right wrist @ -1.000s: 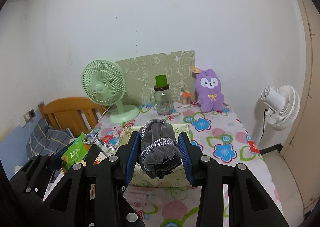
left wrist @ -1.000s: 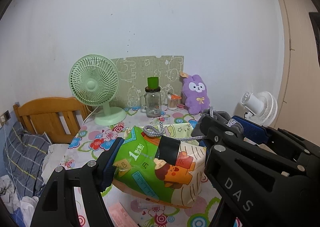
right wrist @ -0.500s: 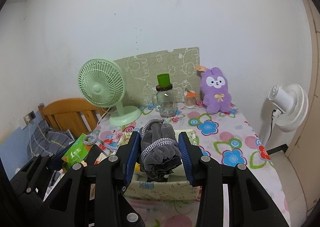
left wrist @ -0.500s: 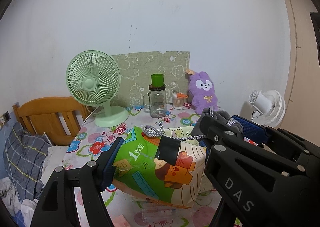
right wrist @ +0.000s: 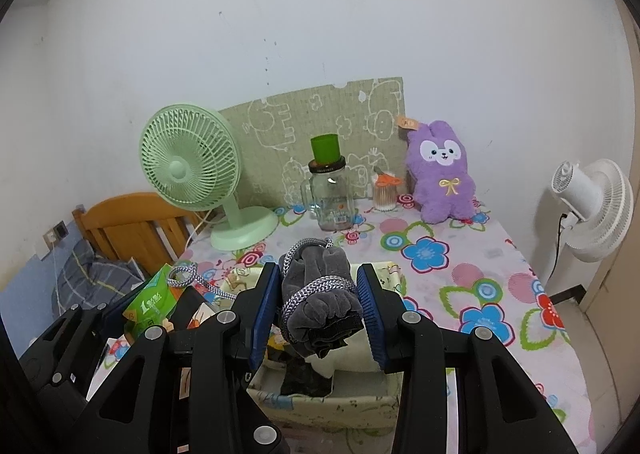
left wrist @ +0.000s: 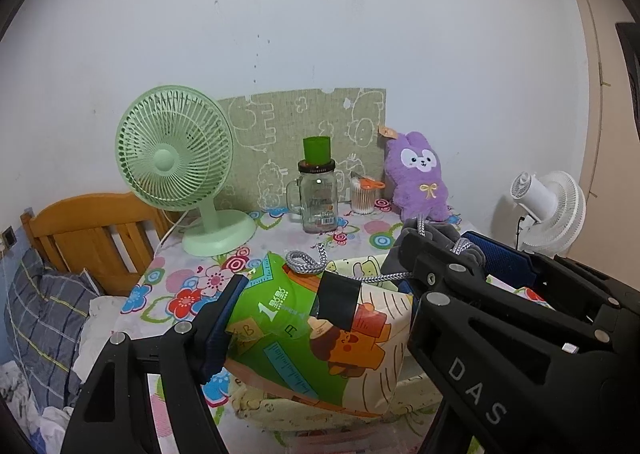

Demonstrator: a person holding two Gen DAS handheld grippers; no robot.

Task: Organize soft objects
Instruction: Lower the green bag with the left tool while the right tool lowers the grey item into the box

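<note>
Floral surface (right wrist: 460, 266) below, fabric storage box (right wrist: 352, 402) sitting on it. Left hand-held gripper (left wrist: 320, 322) clamps the green printed soft pack (left wrist: 312, 338) above that box; right hand-held gripper (right wrist: 318, 306) squeezes the rope-tied grey velvet bundle (right wrist: 320, 294) over the box's opening.

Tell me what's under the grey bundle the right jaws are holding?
A cream storage bin on the table, with dark and white fabric inside; the grey bundle hides the rest.
</note>
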